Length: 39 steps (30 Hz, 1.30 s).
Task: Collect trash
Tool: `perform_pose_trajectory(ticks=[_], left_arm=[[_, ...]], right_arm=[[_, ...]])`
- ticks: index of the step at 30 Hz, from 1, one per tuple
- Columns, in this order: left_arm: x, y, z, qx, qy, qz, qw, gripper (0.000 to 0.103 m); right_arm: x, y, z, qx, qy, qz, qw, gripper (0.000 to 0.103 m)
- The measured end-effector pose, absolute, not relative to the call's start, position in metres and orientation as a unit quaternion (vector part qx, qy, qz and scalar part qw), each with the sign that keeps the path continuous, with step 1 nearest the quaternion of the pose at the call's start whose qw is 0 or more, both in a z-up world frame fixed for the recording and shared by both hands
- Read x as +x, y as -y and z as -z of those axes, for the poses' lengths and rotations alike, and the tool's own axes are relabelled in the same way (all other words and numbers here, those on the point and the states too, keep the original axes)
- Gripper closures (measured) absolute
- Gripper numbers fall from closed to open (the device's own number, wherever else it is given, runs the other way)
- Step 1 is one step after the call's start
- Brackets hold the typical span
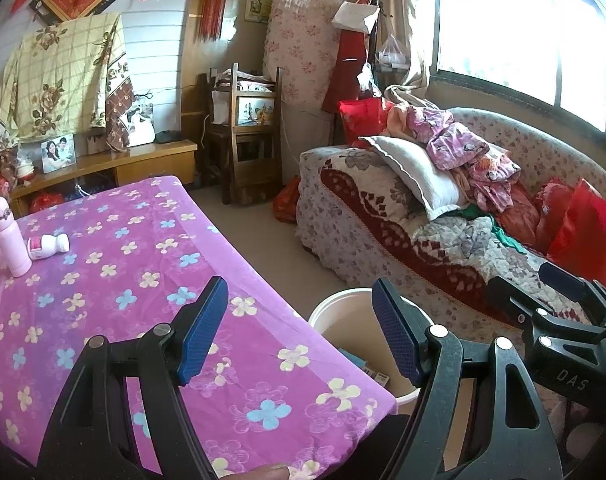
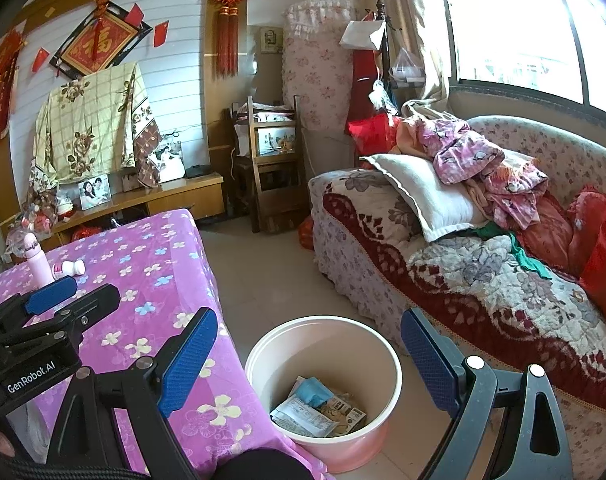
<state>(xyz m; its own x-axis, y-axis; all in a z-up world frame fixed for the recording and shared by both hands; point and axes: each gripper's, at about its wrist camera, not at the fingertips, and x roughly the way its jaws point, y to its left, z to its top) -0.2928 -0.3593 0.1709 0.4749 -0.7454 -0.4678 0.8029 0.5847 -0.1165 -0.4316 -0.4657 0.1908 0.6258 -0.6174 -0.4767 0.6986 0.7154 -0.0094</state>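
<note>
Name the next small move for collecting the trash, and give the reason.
Probably send the left gripper, open and empty, toward the small white bottle lying on its side on the purple tablecloth. The bucket already holds wrappers; that bottle looks like leftover trash.

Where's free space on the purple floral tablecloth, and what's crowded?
Free: the purple floral tablecloth is bare from the tall pink bottle and the small white bottle lying on its side over to the edge by the pale round plastic bin. Crowded: those bottles at the far left; the bin floor, with wrappers.
</note>
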Motion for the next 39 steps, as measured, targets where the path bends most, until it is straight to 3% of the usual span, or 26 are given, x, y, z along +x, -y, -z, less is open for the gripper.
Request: perform_pose_trajectory(ticks=[39], left_arm=[[-0.2872, 0.3538, -0.1673, 0.064, -0.239, 0.447, 0.860, 0.029]], right_arm=[[-0.4378, 0.4709, -0.1814, 0.094, -0.233, 0.369, 0.895, 0.011]])
